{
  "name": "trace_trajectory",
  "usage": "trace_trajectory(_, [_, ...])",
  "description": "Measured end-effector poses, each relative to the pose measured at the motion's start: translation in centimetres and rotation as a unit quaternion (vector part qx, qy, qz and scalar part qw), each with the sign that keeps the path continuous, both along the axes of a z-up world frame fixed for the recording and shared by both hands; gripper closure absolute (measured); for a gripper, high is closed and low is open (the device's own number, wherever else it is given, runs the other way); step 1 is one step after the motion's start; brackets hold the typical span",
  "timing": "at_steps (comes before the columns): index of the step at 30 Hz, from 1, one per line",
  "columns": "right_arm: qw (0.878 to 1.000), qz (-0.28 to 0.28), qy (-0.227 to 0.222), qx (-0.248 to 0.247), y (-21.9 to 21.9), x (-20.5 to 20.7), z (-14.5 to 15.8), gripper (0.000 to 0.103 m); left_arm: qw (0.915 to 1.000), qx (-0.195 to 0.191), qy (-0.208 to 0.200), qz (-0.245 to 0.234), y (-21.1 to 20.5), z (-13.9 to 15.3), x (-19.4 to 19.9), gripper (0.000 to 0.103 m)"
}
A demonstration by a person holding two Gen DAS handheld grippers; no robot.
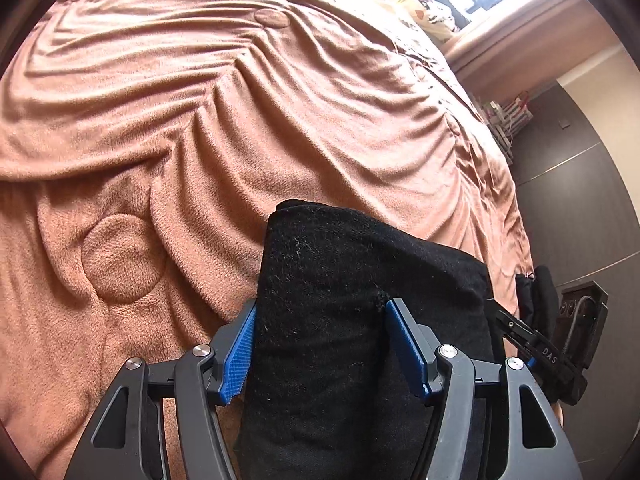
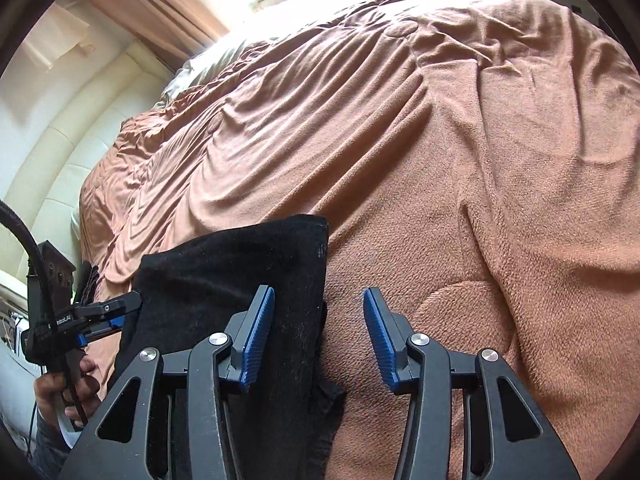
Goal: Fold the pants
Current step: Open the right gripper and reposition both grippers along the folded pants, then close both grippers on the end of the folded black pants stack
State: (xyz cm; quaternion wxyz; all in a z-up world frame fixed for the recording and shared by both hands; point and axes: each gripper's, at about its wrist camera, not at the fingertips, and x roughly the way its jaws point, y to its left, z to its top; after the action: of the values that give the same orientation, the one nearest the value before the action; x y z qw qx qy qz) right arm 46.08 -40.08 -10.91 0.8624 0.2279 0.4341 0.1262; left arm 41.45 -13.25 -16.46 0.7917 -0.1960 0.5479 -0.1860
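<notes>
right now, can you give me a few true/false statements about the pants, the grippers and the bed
1. The pants are black. True.
2. The pants lie on a bare wooden table. False: they lie on a pinkish-brown fleece blanket on a bed.
3. The left gripper has black fabric between its open fingers. True.
4. The right gripper is clamped shut on the pants. False: its jaws stand apart, at the right edge of the pants.
5. The blanket is smooth and flat. False: it is creased all over.

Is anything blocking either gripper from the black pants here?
Nothing visible. The pants lie on the brown blanket, between the open left gripper's fingers; the open right gripper straddles their edge.
</notes>
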Motion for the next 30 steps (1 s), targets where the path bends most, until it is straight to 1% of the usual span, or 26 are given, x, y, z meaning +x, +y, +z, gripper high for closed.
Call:
trace_trajectory(3, [1.000, -0.007, 0.006, 0.002, -0.1, -0.2, -0.9, 0.059, 0.9999, 0.003, -0.015, -0.006, -0.5, 1.2, -0.3, 0.038])
trace_trajectory(5, [1.000, -0.010, 0.009, 0.009, -0.2, -0.4, -1.2, 0.059, 0.9999, 0.003, -0.014, -0.007, -0.5, 1.4, -0.3, 0.038])
trace_trajectory(7, [1.000, -0.011, 0.012, 0.019, -0.4, -0.7, -0.9, 0.059, 0.9999, 0.010, -0.009, -0.005, -0.5, 1.3, -0.5, 0.038])
trace_trajectory(11, [1.000, 0.000, 0.013, 0.022, -0.5, -2.2, 0.1, 0.059, 0.9998, 0.018, -0.006, -0.005, -0.1, 0.8, -1.6, 0.038])
trace_trajectory(17, [0.998, 0.032, 0.021, 0.052, -0.8, -5.0, 0.1, 0.059, 0.9998, 0.004, 0.017, -0.003, 1.2, -0.5, -4.1, 0.038])
trace_trajectory(20, [0.996, 0.041, 0.025, 0.073, -1.2, -6.2, -0.4, 0.059, 0.9999, 0.005, 0.014, -0.001, 1.8, -0.5, -5.4, 0.038])
trace_trajectory(21, [0.995, 0.043, 0.027, 0.081, -1.4, -6.5, -0.6, 0.059, 0.9999, 0.001, 0.015, 0.001, 2.1, -0.5, -5.7, 0.038])
trace_trajectory(24, [0.993, 0.047, 0.035, 0.103, -2.0, -7.3, -1.1, 0.059, 0.9992, -0.020, 0.035, 0.003, 2.7, -1.0, -6.7, 0.038])
trace_trajectory(26, [0.991, 0.053, 0.038, 0.116, -2.4, -7.7, -1.4, 0.059, 0.9993, -0.018, 0.033, 0.001, 2.7, -1.0, -7.4, 0.038])
trace_trajectory(27, [0.991, 0.054, 0.038, 0.118, -2.7, -7.8, -1.5, 0.058, 0.9994, -0.017, 0.031, 0.001, 2.8, -0.9, -7.7, 0.038])
trace_trajectory(29, [0.990, 0.056, 0.041, 0.124, -3.3, -8.0, -1.7, 0.052, 0.9993, -0.021, 0.032, 0.002, 2.9, -0.8, -8.2, 0.038])
trace_trajectory(30, [0.989, 0.059, 0.044, 0.130, -3.5, -8.1, -1.9, 0.041, 0.9992, -0.022, 0.033, 0.002, 3.0, -0.8, -8.4, 0.038])
